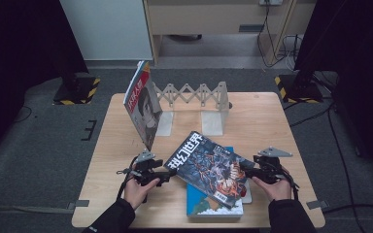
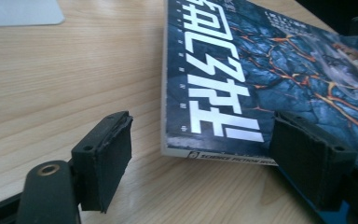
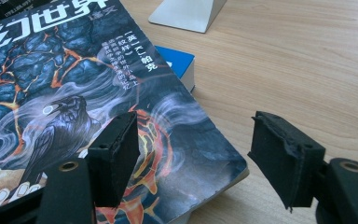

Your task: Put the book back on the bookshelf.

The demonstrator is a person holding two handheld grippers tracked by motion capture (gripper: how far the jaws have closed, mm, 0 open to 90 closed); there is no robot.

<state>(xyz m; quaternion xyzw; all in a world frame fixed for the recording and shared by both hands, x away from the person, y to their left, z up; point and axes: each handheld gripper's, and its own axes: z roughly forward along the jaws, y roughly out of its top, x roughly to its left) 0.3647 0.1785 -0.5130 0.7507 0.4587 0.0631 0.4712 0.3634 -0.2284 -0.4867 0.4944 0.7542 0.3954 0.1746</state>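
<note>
A dark-blue magazine [image 1: 209,167] with white Chinese title characters lies askew on a blue book [image 1: 209,206] near the table's front edge. My left gripper [image 1: 167,175] is at the magazine's left corner. In the left gripper view the gripper [image 2: 205,158] is open, with the corner of the magazine [image 2: 242,70] between the jaws and neither pad pressing on it. My right gripper [image 1: 245,169] is at the magazine's right corner. It [image 3: 200,156] stands open there, one jaw over the cover [image 3: 74,93] and the other above bare wood, beside the blue book [image 3: 179,60].
A second magazine [image 1: 143,104] with a red-and-white cover leans upright against the left end of an expandable rack [image 1: 194,94] at the back of the wooden table [image 1: 262,116]. One of the rack's pale metal feet [image 3: 186,14] lies flat on the wood.
</note>
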